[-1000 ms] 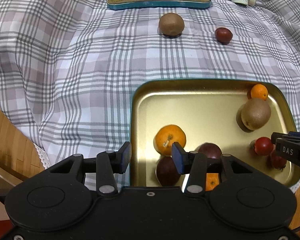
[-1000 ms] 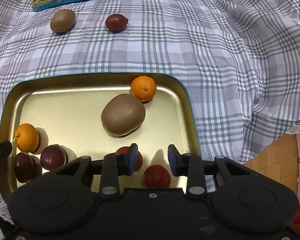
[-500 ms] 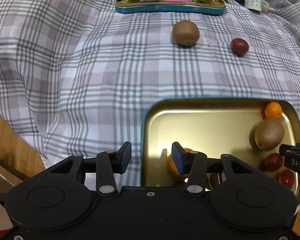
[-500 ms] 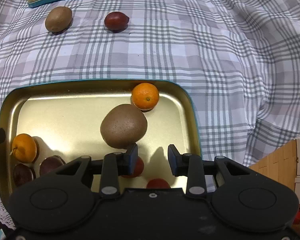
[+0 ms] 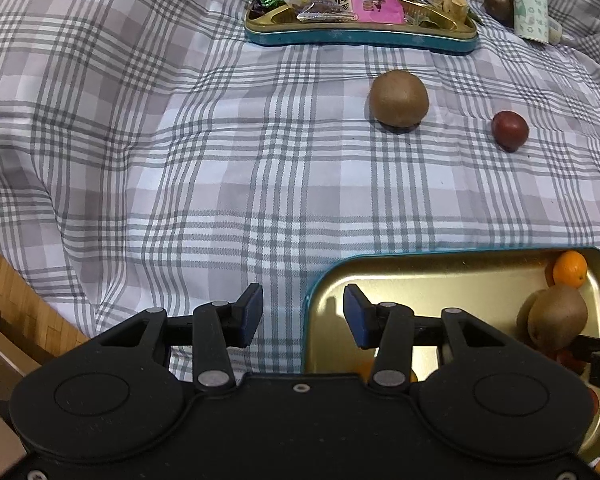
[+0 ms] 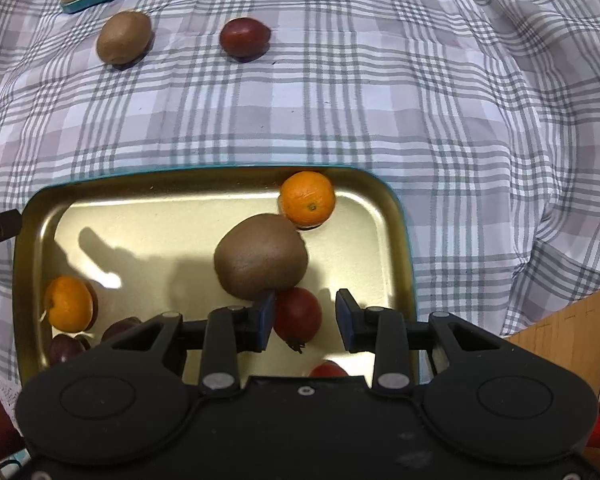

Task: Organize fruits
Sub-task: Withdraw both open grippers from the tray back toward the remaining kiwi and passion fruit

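**Fruit sort: both grippers empty, two fruits not yet on the tray**

Left gripper point(image 5: 303, 314): jaws wide, nothing between them; hovers over the near-left corner of the gold tray point(image 5: 440, 276). Right gripper point(image 6: 305, 319): jaws wide, empty; a red fruit point(image 6: 298, 314) lies on the tray floor below the gap, not gripped.

On tray (right wrist view): kiwi point(image 6: 261, 255) mid-tray, touching a small orange point(image 6: 308, 199) at the far edge; second orange point(image 6: 69, 304) at the left edge; dark plum-like fruits point(image 6: 66, 347) in the near-left corner.

On the plaid cloth point(image 5: 180, 160), well apart from the tray toward the far edge: loose kiwi point(image 5: 399, 98) and a dark red fruit point(image 5: 509, 130) beside it. Snack tin point(image 5: 360, 34) behind them.

Step, as judged: between placements. Next move calls for reaching out over the cloth to one of the loose fruits, jaws straddling it; the kiwi is wide, so full opening is needed.

Unclear: the near part of the tray is hidden under both gripper bodies, and another red fruit point(image 6: 327, 370) is half cut off. A brown round thing point(image 5: 499, 0) beside a patterned bottle point(image 5: 532, 0) is too small to identify.
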A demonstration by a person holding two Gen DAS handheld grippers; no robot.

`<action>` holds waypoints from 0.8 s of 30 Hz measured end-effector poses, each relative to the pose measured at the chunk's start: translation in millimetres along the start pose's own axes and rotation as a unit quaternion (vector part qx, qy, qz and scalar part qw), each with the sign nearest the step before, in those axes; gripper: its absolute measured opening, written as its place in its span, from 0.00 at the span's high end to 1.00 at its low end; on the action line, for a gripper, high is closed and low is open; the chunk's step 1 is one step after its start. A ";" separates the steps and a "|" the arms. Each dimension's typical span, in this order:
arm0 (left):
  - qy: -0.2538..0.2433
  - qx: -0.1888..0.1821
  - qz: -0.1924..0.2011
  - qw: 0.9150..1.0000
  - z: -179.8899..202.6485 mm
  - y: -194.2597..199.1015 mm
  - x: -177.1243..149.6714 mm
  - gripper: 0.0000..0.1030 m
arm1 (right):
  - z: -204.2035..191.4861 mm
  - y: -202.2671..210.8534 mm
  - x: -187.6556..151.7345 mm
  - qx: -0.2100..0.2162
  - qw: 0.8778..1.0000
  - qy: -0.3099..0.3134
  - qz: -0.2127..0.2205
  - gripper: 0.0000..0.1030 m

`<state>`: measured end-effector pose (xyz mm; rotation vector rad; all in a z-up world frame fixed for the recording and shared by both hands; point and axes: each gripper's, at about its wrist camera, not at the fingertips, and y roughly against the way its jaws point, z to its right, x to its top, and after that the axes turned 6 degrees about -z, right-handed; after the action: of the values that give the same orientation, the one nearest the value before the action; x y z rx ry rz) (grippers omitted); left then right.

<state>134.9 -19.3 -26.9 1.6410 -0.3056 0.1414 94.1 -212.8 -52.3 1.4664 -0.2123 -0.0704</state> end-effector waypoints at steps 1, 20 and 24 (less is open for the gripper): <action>0.001 0.000 -0.001 1.000 -0.3 -1.1 0.5 0.48 | 2.5 0.1 0.6 0.002 1.000 -0.003 0.001 0.67; 0.010 -0.006 0.016 1.000 -1.8 -4.6 10.5 0.48 | 17.6 24.4 20.5 0.062 0.995 -0.036 0.068 0.67; 0.009 -0.005 0.017 1.000 0.4 -7.9 18.4 0.48 | 10.3 26.1 31.7 0.074 0.993 -0.033 0.085 0.67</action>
<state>154.7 -21.3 -29.5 1.6232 -0.3204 0.1809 121.1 -225.7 -22.4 1.5897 -0.4023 0.0354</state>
